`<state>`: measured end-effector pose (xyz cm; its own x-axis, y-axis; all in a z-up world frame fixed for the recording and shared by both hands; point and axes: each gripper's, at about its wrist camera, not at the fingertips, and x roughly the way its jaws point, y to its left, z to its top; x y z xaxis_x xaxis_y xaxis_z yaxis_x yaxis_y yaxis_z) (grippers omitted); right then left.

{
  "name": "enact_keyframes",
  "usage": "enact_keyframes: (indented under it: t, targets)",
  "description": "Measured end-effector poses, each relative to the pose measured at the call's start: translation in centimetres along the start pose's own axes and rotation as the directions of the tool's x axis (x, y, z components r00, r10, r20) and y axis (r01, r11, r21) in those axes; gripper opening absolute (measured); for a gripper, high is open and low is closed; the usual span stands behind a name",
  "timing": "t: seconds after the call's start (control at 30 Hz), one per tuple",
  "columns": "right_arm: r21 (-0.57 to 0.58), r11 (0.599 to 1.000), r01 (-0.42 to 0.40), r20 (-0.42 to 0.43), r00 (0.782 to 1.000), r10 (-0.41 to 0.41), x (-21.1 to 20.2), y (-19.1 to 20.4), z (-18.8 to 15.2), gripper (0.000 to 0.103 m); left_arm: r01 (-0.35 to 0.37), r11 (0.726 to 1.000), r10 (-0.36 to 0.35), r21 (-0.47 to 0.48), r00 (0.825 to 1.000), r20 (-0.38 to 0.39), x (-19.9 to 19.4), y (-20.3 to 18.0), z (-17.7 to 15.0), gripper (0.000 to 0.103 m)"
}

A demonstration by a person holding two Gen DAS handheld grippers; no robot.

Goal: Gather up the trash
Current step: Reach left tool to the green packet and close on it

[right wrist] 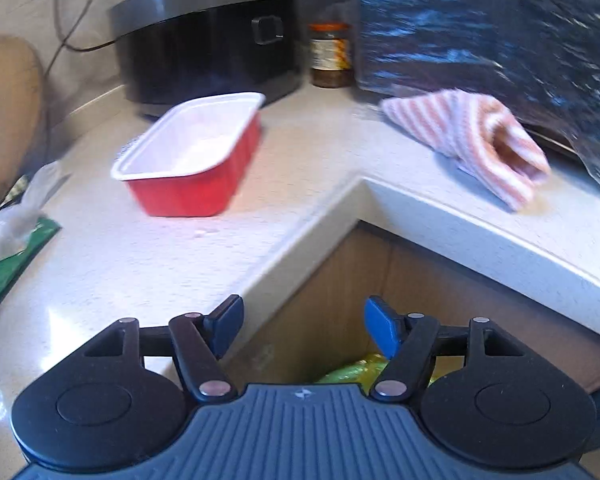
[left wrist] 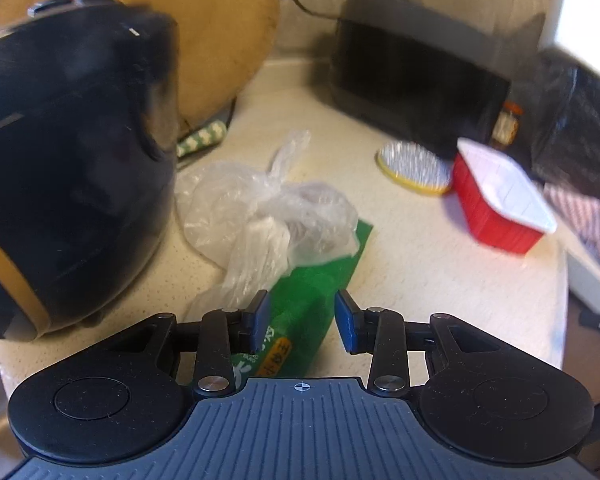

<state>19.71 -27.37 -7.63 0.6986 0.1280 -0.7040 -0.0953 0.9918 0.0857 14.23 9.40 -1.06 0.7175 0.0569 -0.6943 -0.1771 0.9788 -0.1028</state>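
A crumpled clear plastic bag [left wrist: 268, 208] lies on the pale counter [left wrist: 420, 264], partly on top of a flat green packet [left wrist: 312, 280]. My left gripper [left wrist: 303, 318] hovers over the near end of that packet, jaws open, with the green wrapper showing in the gap below its blue pads [left wrist: 350, 320]. A red tray with a white inside [left wrist: 500, 200] [right wrist: 192, 160] stands further right. My right gripper [right wrist: 304, 326] is open and empty, over the counter's inner corner. Below it, in front of the wooden cabinet, lies something yellow-green [right wrist: 352, 368]. The bag [right wrist: 16, 216] and packet [right wrist: 8, 264] show at the left edge there.
A black cooker [left wrist: 60, 180] stands close on the left, with a round wooden board [left wrist: 220, 40] behind it. At the back are a black appliance [right wrist: 212, 48], a jar [right wrist: 330, 56] and a brush [left wrist: 412, 166]. A striped cloth [right wrist: 472, 140] lies by a black plastic sack [right wrist: 500, 40].
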Motion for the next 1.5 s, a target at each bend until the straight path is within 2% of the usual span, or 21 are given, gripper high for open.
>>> enact_keyframes:
  t: [0.17, 0.6, 0.73, 0.87, 1.0, 1.1, 1.23, 1.5]
  targets:
    - [0.001, 0.999, -0.049, -0.048, 0.998, 0.049, 1.3, 1.7, -0.9, 0.07, 0.002, 1.0, 0.0, 0.028, 0.999, -0.045, 1.0, -0.2, -0.7, 0.04]
    - [-0.013, 0.994, -0.109, -0.043, 0.993, 0.108, -0.1, 3.8, -1.2, 0.07, 0.007, 0.999, -0.004, 0.044, 0.997, -0.078, 0.1, -0.8, -1.8, 0.04]
    - [-0.025, 0.993, -0.117, -0.041, 0.992, 0.116, -0.3, 4.1, -1.2, 0.07, 0.043, 0.998, -0.039, 0.039, 0.995, -0.09, -0.7, -0.6, -2.6, 0.04]
    - [-0.037, 0.992, -0.123, -0.034, 0.992, 0.122, -0.5, 4.4, -1.0, 0.07, 0.09, 0.995, -0.082, 0.046, 0.986, -0.144, -2.3, -0.8, -3.4, 0.039]
    - [-0.045, 0.989, -0.144, -0.035, 0.989, 0.143, -0.6, 4.8, -1.0, 0.07, 0.056, 0.997, -0.05, 0.049, 0.993, -0.103, -2.9, -1.5, -3.0, 0.039]
    - [-0.068, 0.986, -0.154, -0.035, 0.988, 0.152, -0.6, 5.0, -1.2, 0.07, 0.028, 0.999, -0.026, 0.023, 0.997, -0.073, -1.8, -1.9, -1.9, 0.039]
    - [-0.095, 0.984, -0.154, -0.024, 0.988, 0.152, -0.9, 4.7, -1.5, 0.07, -0.017, 0.998, 0.023, 0.062, 0.994, -0.108, 0.8, -2.7, -1.3, 0.042]
    - [-0.175, 0.981, -0.086, 0.014, 0.996, 0.089, -1.4, 3.9, -2.0, 0.072, -0.017, 0.991, 0.031, 0.133, 0.994, -0.102, 2.0, -3.8, -1.5, 0.046]
